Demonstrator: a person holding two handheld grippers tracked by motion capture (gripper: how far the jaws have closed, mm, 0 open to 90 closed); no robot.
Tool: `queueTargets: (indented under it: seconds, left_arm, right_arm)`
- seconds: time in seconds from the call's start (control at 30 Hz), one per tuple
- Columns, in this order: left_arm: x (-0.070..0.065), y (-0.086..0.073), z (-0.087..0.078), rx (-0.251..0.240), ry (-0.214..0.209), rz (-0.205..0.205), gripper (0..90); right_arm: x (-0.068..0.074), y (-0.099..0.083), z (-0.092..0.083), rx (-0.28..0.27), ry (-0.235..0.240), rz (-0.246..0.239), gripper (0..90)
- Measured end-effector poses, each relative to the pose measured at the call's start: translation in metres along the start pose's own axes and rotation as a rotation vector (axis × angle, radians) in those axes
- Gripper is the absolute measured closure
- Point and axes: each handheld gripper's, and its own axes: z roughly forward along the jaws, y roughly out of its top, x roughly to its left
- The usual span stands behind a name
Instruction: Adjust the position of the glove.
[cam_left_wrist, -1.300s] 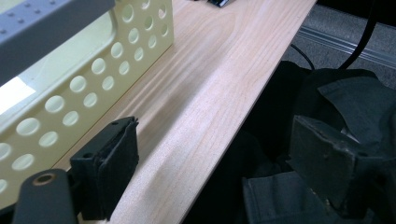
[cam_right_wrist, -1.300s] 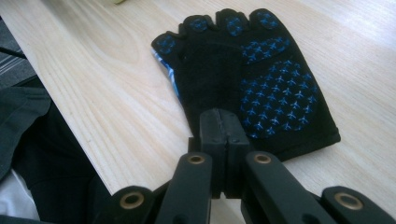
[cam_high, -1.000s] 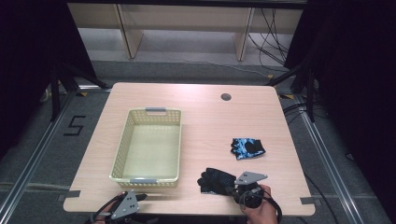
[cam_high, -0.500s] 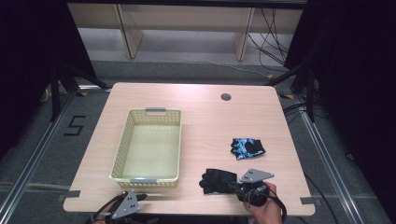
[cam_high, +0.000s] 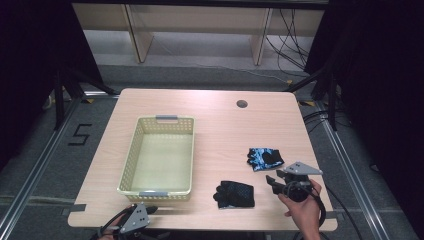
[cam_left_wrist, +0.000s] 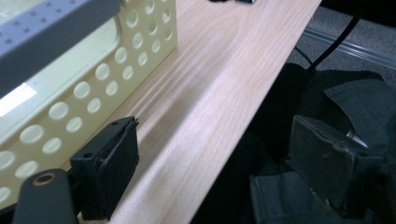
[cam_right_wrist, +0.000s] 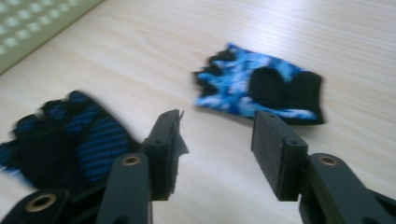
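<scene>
High view: the right gripper (cam_high: 273, 181), held in the person's right hand (cam_high: 303, 210) near the table's front right corner, has its jaws apart; they have just been opening and nothing lies between them. It points toward the table's left, between two gloves. Just left of it lies the dark fingerless glove with blue stripes (cam_high: 235, 194), flat on the pale wooden table (cam_high: 220, 125), its fingers toward the left, its long axis roughly across the table. Behind the gripper lies the blue-and-white patterned fingerless glove with black palm patches (cam_high: 264, 157), flat too, finger stubs toward the left and cuff toward the right, slightly slanted. The two gloves lie apart.

Right gripper view puts the patterned glove (cam_right_wrist: 259, 86) beyond the open jaws and the striped glove (cam_right_wrist: 70, 140) beside the left jaw, blurred.

At the front left edge the left gripper (cam_high: 145, 212) has its jaws wide apart on nothing, just in front of the pale yellow perforated plastic basket (cam_high: 131, 160), whose long axis runs front to back
</scene>
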Motion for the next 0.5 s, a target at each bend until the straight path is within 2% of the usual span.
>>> queueTargets:
  seconds: [0.03, 0.07, 0.1, 0.13, 0.17, 0.23, 0.27, 0.3, 0.33, 0.37, 0.4, 0.43, 0.47, 0.5]
  left_arm:
    - [0.0, -0.001, 0.002, -0.006, -0.008, -0.006, 15.7]
    - [-0.001, -0.001, 0.002, -0.013, -0.013, -0.023, 15.6]
    - [-0.001, -0.001, 0.001, -0.019, -0.004, -0.018, 15.6]
    - [-0.001, 0.0, 0.001, -0.018, -0.012, -0.034, 15.6]
    - [0.001, 0.001, 0.0, -0.006, -0.006, -0.018, 15.6]
    - [0.001, 0.0, 0.002, -0.021, -0.011, -0.032, 15.7]
    - [0.003, 0.0, 0.001, 0.004, 0.001, 0.001, 15.7]
    - [0.003, 0.0, 0.001, 0.008, 0.001, 0.001, 15.6]
    - [0.002, 0.0, 0.001, 0.003, 0.002, -0.005, 15.6]
    - [0.003, 0.001, 0.0, 0.004, -0.008, -0.006, 15.6]
    - [0.002, 0.002, 0.001, -0.006, -0.02, -0.018, 15.7]
    - [0.002, 0.001, 0.001, -0.005, -0.017, -0.017, 15.7]
    - [0.002, 0.0, 0.002, -0.004, -0.007, -0.009, 15.6]
    - [0.002, 0.0, 0.001, 0.007, -0.002, -0.002, 15.6]
  right_arm:
    - [-0.006, 0.002, 0.001, 0.011, -0.006, 0.018, 51.5]
    - [-0.013, 0.004, 0.004, 0.002, -0.008, 0.013, 51.4]
    - [-0.02, 0.005, 0.005, 0.008, -0.023, 0.027, 51.4]
    - [-0.023, 0.007, 0.006, -0.002, -0.034, 0.066, 51.4]
    - [-0.03, 0.01, 0.007, 0.01, -0.025, 0.079, 51.4]
    - [-0.041, 0.014, 0.014, 0.004, -0.026, 0.095, 50.6]
    - [-0.044, 0.017, 0.016, 0.019, -0.03, 0.108, 50.2]
    - [-0.043, 0.019, 0.019, 0.038, -0.04, 0.153, 50.0]
    - [-0.05, 0.021, 0.023, 0.03, -0.05, 0.106, 50.0]
    - [-0.051, 0.023, 0.027, 0.029, -0.05, 0.129, 50.0]
    - [-0.055, 0.024, 0.031, 0.034, -0.056, 0.101, 50.0]
    - [-0.054, 0.026, 0.035, 0.041, -0.05, 0.131, 50.0]
    - [-0.058, 0.028, 0.042, 0.064, -0.052, 0.111, 49.7]
    - [-0.058, 0.028, 0.042, 0.064, -0.052, 0.111, 49.7]
